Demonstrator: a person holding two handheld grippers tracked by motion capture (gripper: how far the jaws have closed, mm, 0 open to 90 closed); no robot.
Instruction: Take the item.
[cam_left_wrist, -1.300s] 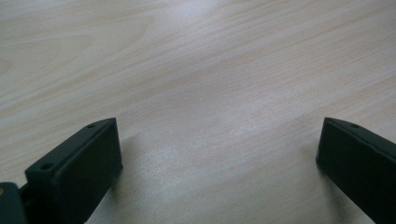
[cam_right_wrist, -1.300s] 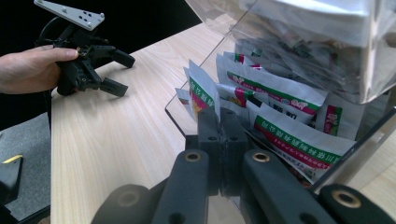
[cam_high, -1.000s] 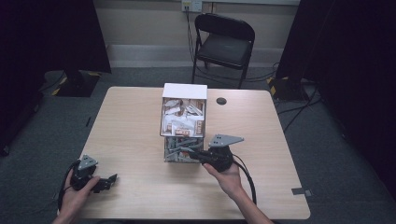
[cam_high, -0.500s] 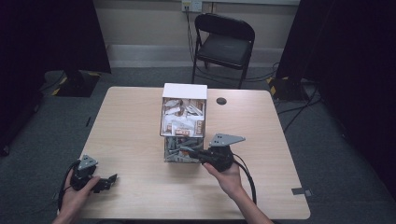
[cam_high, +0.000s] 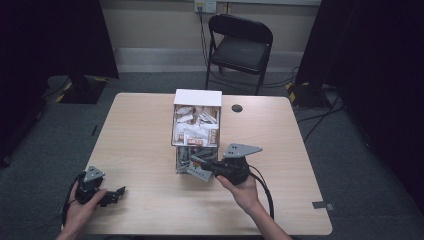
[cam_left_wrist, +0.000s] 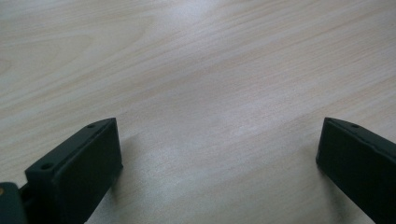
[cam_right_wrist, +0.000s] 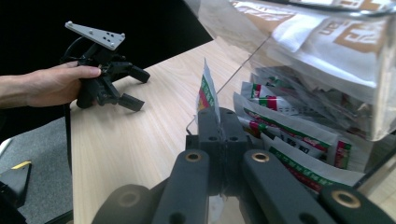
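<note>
Now | table (cam_high: 140, 130): pale wood | floor (cam_high: 50, 135): grey carpet | left claw (cam_left_wrist: 219, 154): apart | right claw (cam_right_wrist: 218, 122): clamped on sachet (cam_right_wrist: 206, 91)

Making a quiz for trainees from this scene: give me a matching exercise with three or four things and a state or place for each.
Things:
1. left gripper
2. right gripper
3. folding chair
4. clear box

States or places:
a. holds many sachets
b. shut on a red-and-green sachet
c. on the floor beyond the table
d. open above bare wood

Pairs: 1-d, 2-b, 3-c, 4-a

Glossy foil-like sachets (cam_right_wrist: 299, 135) fill a clear plastic dispenser (cam_high: 196, 131) on a matt, pale wood-grain table (cam_high: 145, 125).
</note>
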